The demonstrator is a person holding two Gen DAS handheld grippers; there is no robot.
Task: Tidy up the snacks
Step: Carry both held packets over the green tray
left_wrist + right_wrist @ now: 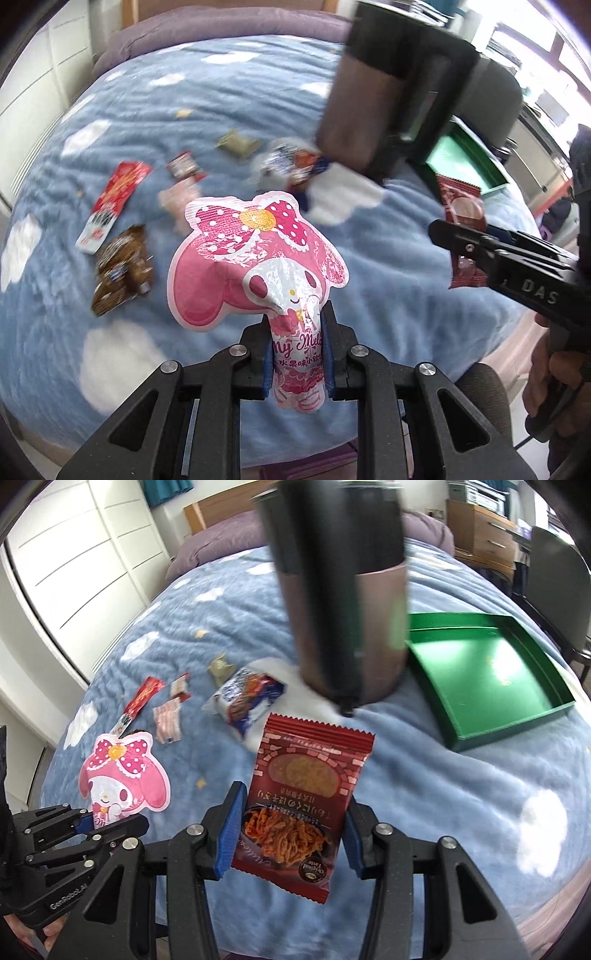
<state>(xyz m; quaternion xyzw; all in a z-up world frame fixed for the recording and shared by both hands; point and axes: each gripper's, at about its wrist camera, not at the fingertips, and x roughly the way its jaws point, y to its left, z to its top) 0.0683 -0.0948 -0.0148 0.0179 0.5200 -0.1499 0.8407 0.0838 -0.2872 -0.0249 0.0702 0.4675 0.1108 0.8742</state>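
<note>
- Here, the bed's blue cloud blanket (461,794) carries everything; the green tray (491,679) sits empty near its right edge, apparently the sorting target.
- Loose snack packets (118,218) lie scattered toward the left edge, not yet sorted.
- The right gripper (291,834) is clamped on the red noodle-snack packet (303,797), lifted above the blanket.
- The left gripper (297,350) pinches the pink My Melody candy bag (255,258) by its bottom, likewise lifted, seemingly for the tray.

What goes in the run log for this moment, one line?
left gripper: shut on pink candy bag | right gripper: shut on red snack packet | green tray: nothing inside | other snacks loose on blue blanket
</note>
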